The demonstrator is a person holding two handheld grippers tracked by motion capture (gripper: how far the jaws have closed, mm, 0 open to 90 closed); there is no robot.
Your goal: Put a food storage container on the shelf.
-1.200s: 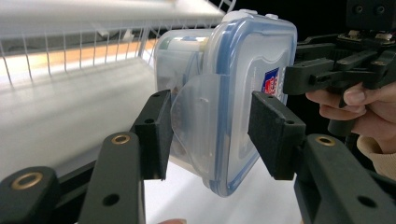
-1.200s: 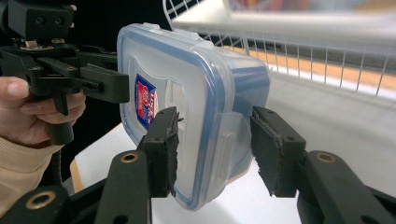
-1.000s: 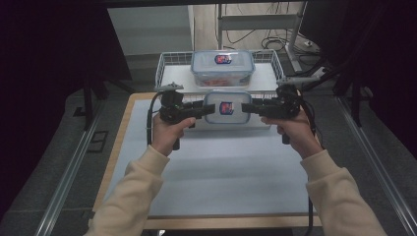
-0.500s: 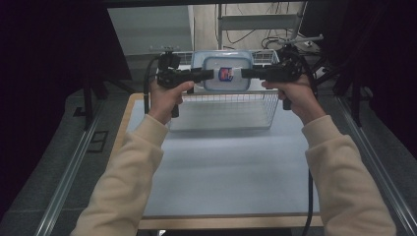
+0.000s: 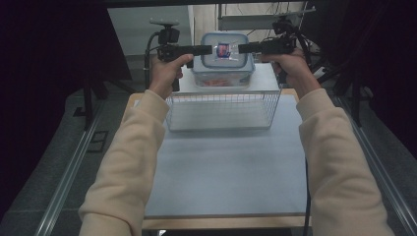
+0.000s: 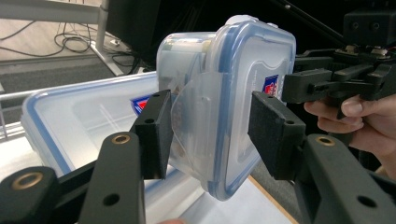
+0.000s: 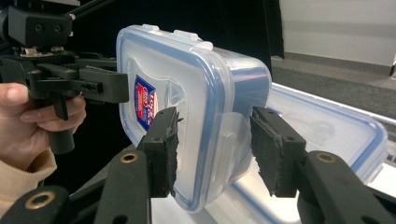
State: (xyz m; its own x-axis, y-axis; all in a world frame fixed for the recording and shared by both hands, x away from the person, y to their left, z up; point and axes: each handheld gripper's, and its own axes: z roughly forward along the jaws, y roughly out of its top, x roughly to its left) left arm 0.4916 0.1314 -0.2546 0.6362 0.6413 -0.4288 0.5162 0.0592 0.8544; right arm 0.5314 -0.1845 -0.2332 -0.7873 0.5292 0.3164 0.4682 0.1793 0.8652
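Both tongs are clamped on one clear plastic container w/ a blue-rimmed snap lid. It is held up in the air, above the far end of the desk and over/behind the wire basket. The left tongs bite its left side and the right tongs its right, each at mid-height.

In the left gripper view, the left tongs straddle the side latch flap, one pad on the lid face and one on the tub wall; the right gripper view shows the right tongs doing the same on the opposite latch. So the squeeze runs across lid + body, not just on a flap.

A second, larger lidded box sits just below and behind — probably where this one gets stacked.

Handling, as I judge it:
- Stiff shell, hard plastic; it shouldn't crush under this grip, though the walls may flex a bit.
- Smooth and glossy, so slippery; the rubbery pads help, but the latch flaps can hinge and let it shift.
- Something orange shows through the bottom — contents unclear, prob. light to moderate weight.
- Best hold is what's in use: two opposite sides, level, equal pressure. If one side lets go, the box would swing or drop.
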